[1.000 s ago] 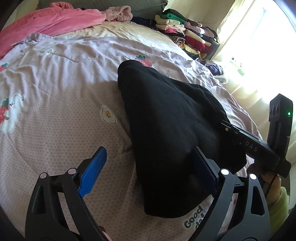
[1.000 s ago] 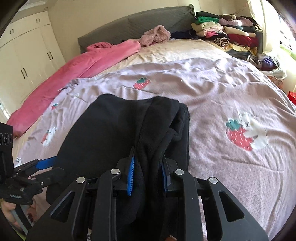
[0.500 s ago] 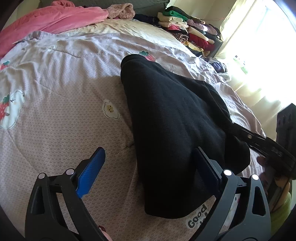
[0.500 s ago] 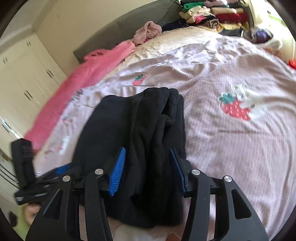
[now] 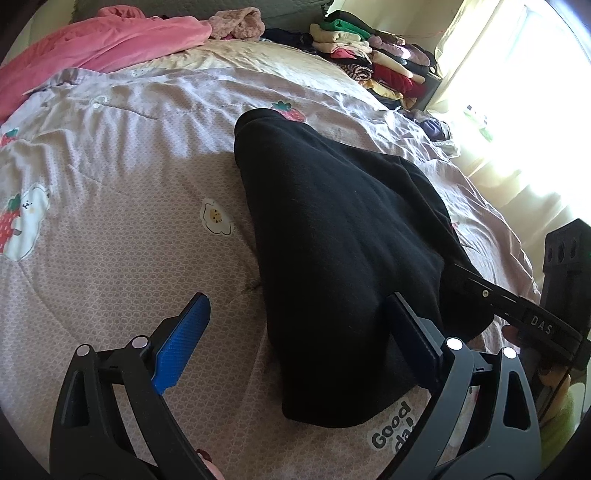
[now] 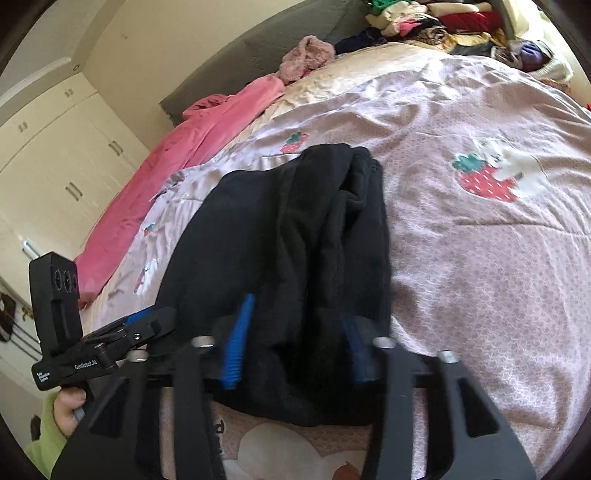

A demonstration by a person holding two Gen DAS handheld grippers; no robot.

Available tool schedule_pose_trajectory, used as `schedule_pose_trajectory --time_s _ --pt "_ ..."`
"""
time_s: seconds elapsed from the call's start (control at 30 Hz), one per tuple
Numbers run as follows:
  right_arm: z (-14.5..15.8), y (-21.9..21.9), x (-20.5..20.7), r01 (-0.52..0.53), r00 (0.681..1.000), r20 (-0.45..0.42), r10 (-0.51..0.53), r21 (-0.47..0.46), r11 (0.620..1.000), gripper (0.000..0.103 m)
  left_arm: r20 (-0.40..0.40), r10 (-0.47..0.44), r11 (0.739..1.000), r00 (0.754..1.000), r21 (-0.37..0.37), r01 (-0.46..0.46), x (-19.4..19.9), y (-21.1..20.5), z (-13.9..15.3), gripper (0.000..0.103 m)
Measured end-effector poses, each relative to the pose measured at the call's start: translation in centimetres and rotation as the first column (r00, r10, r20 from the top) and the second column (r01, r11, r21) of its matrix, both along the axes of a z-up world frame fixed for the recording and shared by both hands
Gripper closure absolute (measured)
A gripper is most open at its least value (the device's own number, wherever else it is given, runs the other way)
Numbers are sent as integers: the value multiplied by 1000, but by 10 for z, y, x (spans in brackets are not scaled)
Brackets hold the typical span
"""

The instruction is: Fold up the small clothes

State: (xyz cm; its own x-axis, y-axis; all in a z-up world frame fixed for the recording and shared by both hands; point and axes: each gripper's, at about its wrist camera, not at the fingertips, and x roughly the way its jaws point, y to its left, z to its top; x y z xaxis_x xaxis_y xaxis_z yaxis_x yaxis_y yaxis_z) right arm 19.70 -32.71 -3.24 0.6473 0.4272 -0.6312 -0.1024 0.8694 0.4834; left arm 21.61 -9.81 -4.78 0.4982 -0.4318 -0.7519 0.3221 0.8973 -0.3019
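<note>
Black and thick, the folded garment (image 5: 332, 258) lies on the lilac strawberry-print quilt (image 5: 110, 229) in front of you, one narrow end pointing up the bed toward the headboard (image 6: 266, 59), the wide end nearest you.

Your left gripper (image 5: 295, 343) has its jaws spread wide: the blue-padded finger (image 5: 183, 343) hovers over bare quilt to the left of the cloth, while the other finger sits against the garment's near right part. Nothing is pinched between them.

Your right gripper (image 6: 295, 350) is blurred, but its fingers stand apart on either side of the thick stacked folds along the garment's right edge; whether they touch the fabric, you cannot tell from here.

Each gripper shows in the other's view, at the garment's near corners.

Further out, a pink blanket (image 5: 96, 44) runs along the far left of the bed, a dusty-pink knit heap (image 5: 236, 24) sits by the headboard, and a stack of folded clothes (image 5: 369, 55) rests at the far right corner near the bright curtained window (image 5: 517, 92).
</note>
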Motion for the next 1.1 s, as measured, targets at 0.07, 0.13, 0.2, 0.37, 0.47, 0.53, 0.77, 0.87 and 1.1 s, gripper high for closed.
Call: schedule_pose_trajectory --time_s 0.07,0.13,0.2,0.37,0.47,0.53,0.77,0.87,1.1 --pt "3 2 0 -4 1000 0 4 -23 1000 77 1 -4 1000 1000 0 4 -1 0 1 14" --pt "9 3 -2 -11 1000 5 11 -47 999 79 5 -6 1000 1000 3 6 -3 -1 2 14" --pt "17 3 -6 -16 1000 19 17 -66 998 81 11 -18 1000 1000 4 18 -5 -3 5 14" --pt "29 -2 -17 5 998 59 0 -91 996 81 10 -38 999 999 3 38 -9 -9 9 14" --pt "17 -2 -16 13 1000 30 -10 -110 994 80 2 -41 999 999 23 41 -10 -12 7 14" --pt "0 -5 -12 30 999 -25 -33 -107 994 75 -16 -37 998 999 41 38 -9 -13 1 14" --pt "-9 -10 -18 129 990 -38 -134 -111 985 44 -37 -35 999 999 33 36 -8 -12 -5 14" --pt "-5 -9 -22 153 987 -26 -159 -161 975 34 -41 -35 999 999 35 37 -7 -11 -6 14" --pt "3 -5 -28 160 986 -13 -166 -204 966 27 -39 -35 999 999 36 36 -10 -9 -4 14"
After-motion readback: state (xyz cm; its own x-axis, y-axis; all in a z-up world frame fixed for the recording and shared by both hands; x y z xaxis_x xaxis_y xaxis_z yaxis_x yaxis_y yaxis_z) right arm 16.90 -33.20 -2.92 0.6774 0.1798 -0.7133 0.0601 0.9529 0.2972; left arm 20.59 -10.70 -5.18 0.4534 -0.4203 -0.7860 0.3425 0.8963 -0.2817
